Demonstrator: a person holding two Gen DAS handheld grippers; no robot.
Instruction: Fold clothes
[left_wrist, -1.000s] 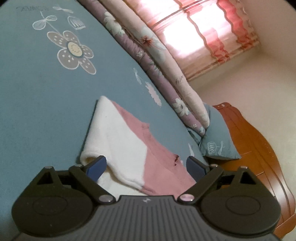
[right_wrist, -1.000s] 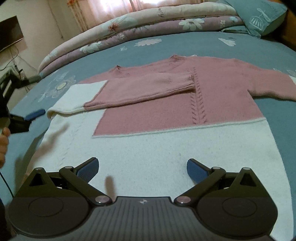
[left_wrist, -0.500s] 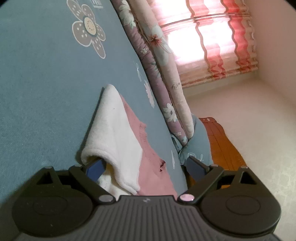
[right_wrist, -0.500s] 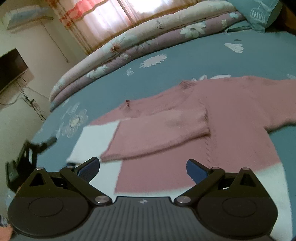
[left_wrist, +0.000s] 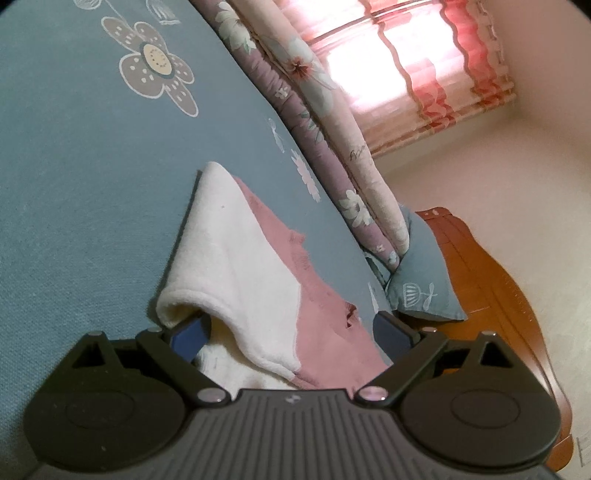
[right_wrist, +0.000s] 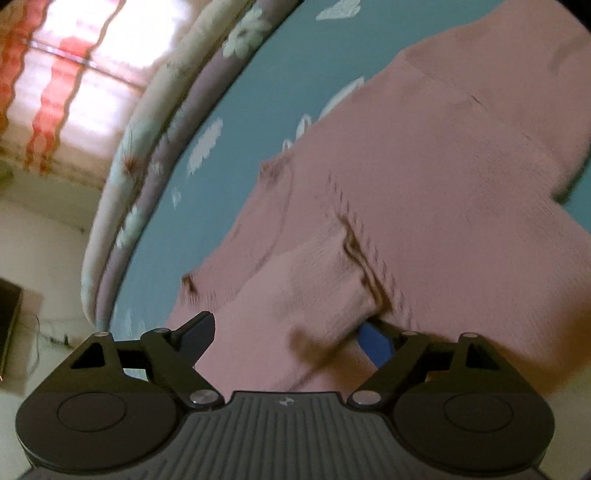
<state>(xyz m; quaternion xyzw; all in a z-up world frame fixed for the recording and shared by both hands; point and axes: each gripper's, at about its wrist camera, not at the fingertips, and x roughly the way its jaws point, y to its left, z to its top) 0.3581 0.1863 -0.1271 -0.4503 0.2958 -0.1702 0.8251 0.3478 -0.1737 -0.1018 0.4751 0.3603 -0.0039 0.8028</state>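
Sweater on bed, both tools spread

Sweater (left_wrist: 240, 266) in pink and white is seen lying on the blue flowered bed sheet (left_wrist: 74, 166), its folded side edge raised into a white lip just in front of the left tool (left_wrist: 291, 330). The left tool is held wide apart; one blue pad (left_wrist: 190, 332) is tucked under the lifted white fold, while the other pad (left_wrist: 391, 330) is seen over the pink part, apart from the fabric fold. Nothing is pinched between them.

In the right wrist view, which is blurred, the pink body of the sweater (right_wrist: 443, 192) is spread over the sheet, and a folded-in sleeve (right_wrist: 295, 295) is laid across it. The right tool (right_wrist: 291, 332) is also held spread, with the sleeve cuff lying between its pads; the blue pad (right_wrist: 376, 343) is partly hidden under the cuff edge.

A rolled floral quilt (left_wrist: 325, 147) is lined along the far edge of the bed, a blue pillow (left_wrist: 421, 280) is set at the wooden headboard (left_wrist: 491, 295), and pink striped curtains (left_wrist: 424, 62) are lit behind.
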